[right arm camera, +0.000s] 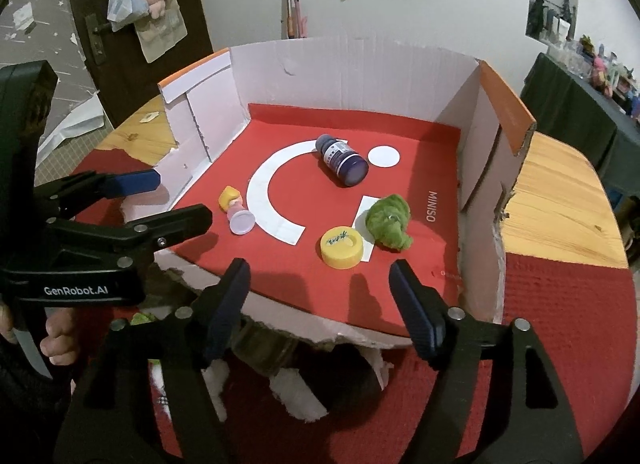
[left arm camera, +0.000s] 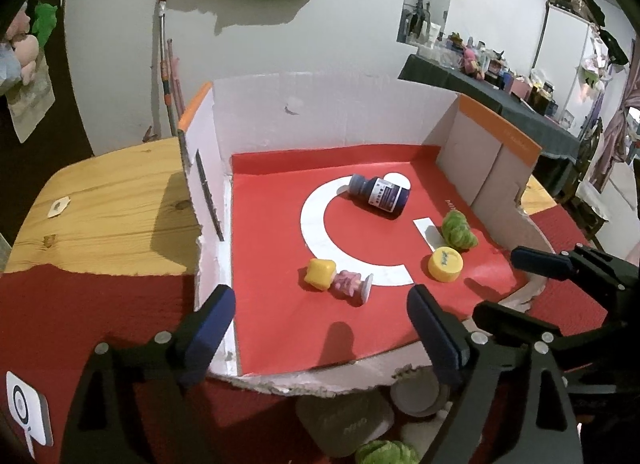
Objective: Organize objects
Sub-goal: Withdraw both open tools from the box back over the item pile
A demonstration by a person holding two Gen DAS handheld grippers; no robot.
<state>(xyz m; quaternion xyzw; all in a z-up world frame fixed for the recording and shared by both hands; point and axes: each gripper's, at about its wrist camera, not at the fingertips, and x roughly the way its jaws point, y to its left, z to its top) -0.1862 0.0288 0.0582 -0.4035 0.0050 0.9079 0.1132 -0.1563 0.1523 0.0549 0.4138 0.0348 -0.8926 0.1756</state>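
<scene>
A cut-open cardboard box (left arm camera: 332,111) (right arm camera: 352,63) with a red floor holds four things. A dark blue bottle (left arm camera: 380,193) (right arm camera: 342,159) lies on its side near the middle. A green plush toy (left arm camera: 458,229) (right arm camera: 390,219) and a yellow cap (left arm camera: 444,264) (right arm camera: 342,246) sit to the right. A small figurine (left arm camera: 336,280) (right arm camera: 236,209) with yellow hair lies toward the left. My left gripper (left arm camera: 320,300) (right arm camera: 180,197) hovers open over the box's front left. My right gripper (right arm camera: 320,270) (left arm camera: 520,284) stands open over the front edge, just short of the cap. Neither holds anything.
The box rests on a wooden table (left arm camera: 104,203) (right arm camera: 556,199) partly covered by a red cloth (left arm camera: 80,316) (right arm camera: 560,324). Below the box's torn front edge lie a grey pouch (left arm camera: 344,420), another green plush (left arm camera: 386,452) and a roll (right arm camera: 264,348). A cluttered dark table (left arm camera: 500,91) stands far right.
</scene>
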